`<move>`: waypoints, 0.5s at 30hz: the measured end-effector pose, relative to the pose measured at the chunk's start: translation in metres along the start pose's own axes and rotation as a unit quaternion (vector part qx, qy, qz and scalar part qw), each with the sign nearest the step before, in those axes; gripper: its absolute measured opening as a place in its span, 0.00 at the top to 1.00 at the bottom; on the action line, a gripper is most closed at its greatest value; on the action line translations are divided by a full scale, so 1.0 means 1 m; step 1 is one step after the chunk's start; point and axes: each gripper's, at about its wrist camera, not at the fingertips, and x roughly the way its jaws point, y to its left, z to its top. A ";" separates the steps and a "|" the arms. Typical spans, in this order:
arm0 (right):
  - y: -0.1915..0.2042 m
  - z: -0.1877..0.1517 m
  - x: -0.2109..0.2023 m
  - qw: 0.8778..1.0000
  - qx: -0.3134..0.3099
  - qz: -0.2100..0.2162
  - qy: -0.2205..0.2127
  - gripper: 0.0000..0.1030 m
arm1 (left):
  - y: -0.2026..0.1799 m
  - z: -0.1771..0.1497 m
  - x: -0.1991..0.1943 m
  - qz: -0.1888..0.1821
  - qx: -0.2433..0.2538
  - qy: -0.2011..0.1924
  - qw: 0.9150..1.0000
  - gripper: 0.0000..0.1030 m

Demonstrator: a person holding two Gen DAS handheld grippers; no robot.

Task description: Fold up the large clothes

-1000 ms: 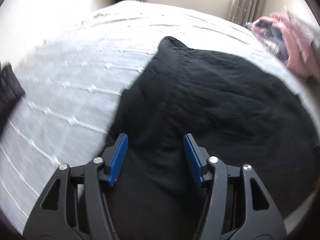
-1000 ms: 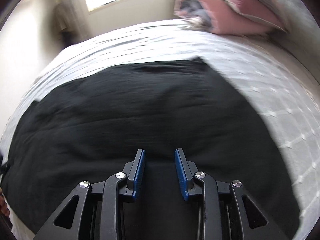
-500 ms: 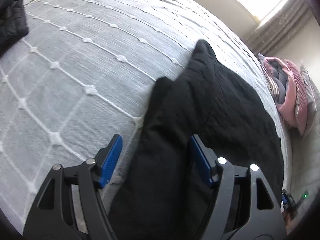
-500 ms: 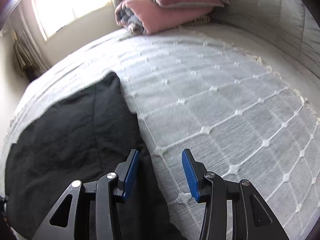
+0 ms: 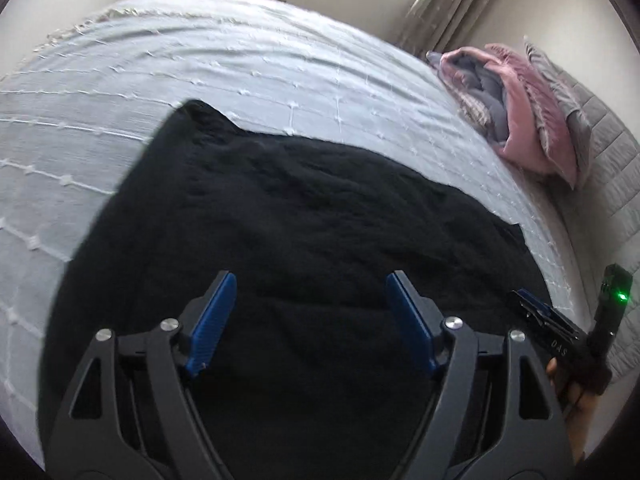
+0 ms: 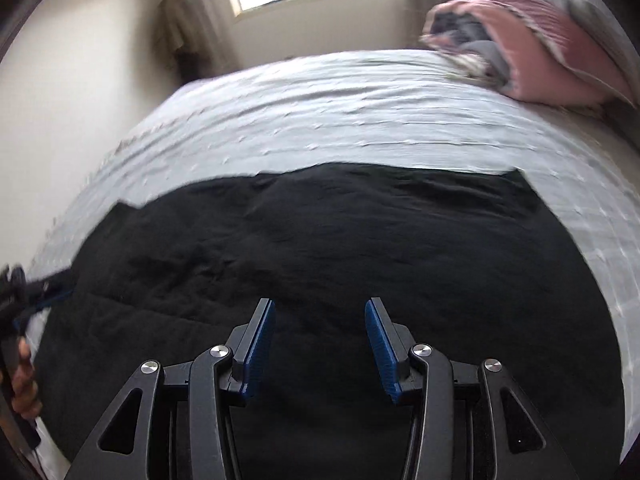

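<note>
On the white quilted bed [image 5: 280, 72] lies a black garment [image 5: 304, 216]; left claw [image 5: 308, 300] and right claw [image 6: 320, 320] gape, seemingly empty.

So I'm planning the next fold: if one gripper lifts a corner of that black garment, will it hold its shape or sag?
The black garment will probably sag: it lies limp and rumpled on the bedspread, following its surface. It looks thick, so likely heavyish for one corner. Its textured weave suggests the open left gripper and right gripper will hold it well.
</note>
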 end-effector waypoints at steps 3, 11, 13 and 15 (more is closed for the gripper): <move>-0.013 0.003 0.021 0.999 -0.022 -0.032 0.020 0.54 | 0.029 0.009 0.023 0.007 -0.035 0.017 0.999 0.28; -0.173 -0.013 -0.009 0.983 0.147 -0.107 0.018 0.54 | 0.074 0.022 0.013 0.060 -0.077 0.006 0.995 0.28; -0.190 -0.018 -0.035 0.969 0.199 -0.147 0.004 0.53 | 0.089 0.013 -0.008 0.040 -0.116 -0.009 0.992 0.28; -0.192 -0.027 -0.067 0.959 0.221 -0.178 -0.017 0.52 | 0.103 -0.005 -0.044 0.034 -0.163 -0.041 0.985 0.28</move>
